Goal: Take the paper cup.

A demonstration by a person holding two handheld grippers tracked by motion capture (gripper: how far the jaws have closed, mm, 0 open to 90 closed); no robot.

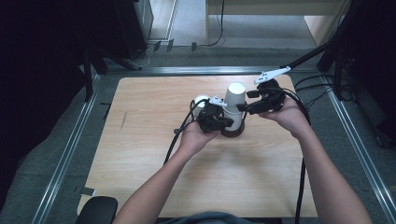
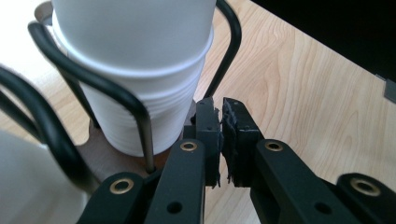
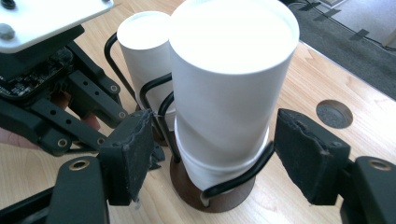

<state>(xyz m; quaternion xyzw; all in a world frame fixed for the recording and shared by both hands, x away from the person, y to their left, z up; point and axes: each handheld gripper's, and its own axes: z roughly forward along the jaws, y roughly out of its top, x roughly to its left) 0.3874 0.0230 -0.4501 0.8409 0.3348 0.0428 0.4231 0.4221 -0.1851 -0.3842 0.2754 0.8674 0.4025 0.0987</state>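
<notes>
Near the middle of the wooden table (image 1: pixel 140 154), slightly above centre in the high view, a stack of white paper cups (image 1: pixel 235 100) stands upright in a black wire holder (image 3: pixel 156 100) on a round brown base (image 3: pixel 187 184), and a second, shorter stack (image 3: pixel 142 32) stands just behind and left of it. The left gripper (image 1: pixel 227 122) crowds the base from the lower left, its jaws closed together beside the wire. The right gripper (image 1: pixel 243 108) blocks the right side, its jaws spread either side of the tall stack, not touching it. Bare tabletop lies wide across the lower half and left of that frame. A round grommet hole (image 3: pixel 334 113) sits in the tabletop right of the cups.
</notes>
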